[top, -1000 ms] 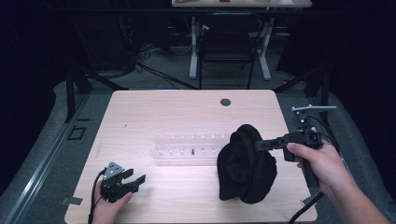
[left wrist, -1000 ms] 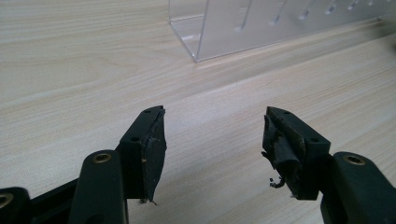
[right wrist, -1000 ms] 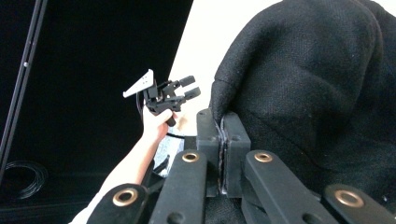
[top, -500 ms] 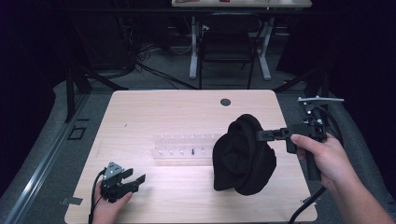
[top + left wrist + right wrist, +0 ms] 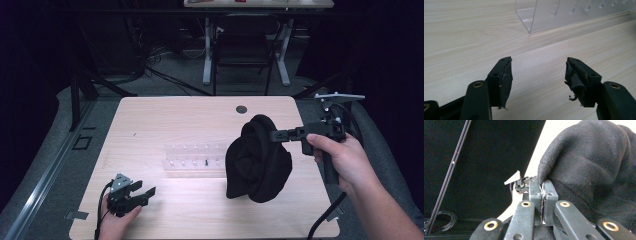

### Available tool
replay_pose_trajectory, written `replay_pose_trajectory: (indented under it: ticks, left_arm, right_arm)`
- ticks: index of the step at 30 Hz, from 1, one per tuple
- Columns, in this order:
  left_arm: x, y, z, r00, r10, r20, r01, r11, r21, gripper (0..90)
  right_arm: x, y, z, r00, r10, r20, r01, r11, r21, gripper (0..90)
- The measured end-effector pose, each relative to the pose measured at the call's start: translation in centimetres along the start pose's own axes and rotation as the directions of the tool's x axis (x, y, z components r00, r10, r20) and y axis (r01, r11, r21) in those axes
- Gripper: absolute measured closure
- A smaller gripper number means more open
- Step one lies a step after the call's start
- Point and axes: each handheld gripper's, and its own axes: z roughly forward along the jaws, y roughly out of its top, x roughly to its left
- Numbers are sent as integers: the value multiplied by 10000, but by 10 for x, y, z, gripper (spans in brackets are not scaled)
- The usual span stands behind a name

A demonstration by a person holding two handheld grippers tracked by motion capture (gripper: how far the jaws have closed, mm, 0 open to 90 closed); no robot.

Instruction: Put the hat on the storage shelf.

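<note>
Between the right gripper's (image 5: pixel 543 195) closed jaws: black cloth (image 5: pixel 257 159).

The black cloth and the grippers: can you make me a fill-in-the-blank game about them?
1. The right gripper is shut on the black ____.
2. The left gripper rests near the table's front edge with its jaws ____.
3. The clear plastic rack lies on the table between the left gripper and the ____.
4. The black cloth hangs from the ____ gripper.

Missing words: cloth; open; cloth; right
</note>
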Motion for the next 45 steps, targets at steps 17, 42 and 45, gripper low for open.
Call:
replay_pose_trajectory:
  ticks: [17,42,45]
  left_arm:
    - [1,0,-1,10000,-53,37,53,10000,-13,387]
    - [2,1,0,10000,-33,93,33,10000,-37,388]
    - [2,1,0,10000,-26,93,26,10000,-43,387]
  right_arm:
    - [12,24,8,10000,-13,34,14,9995,-307,885]
    - [17,59,35,9997,-243,2,243,9980,-578,886]
    - [16,62,39,9997,-260,33,261,9981,-550,886]
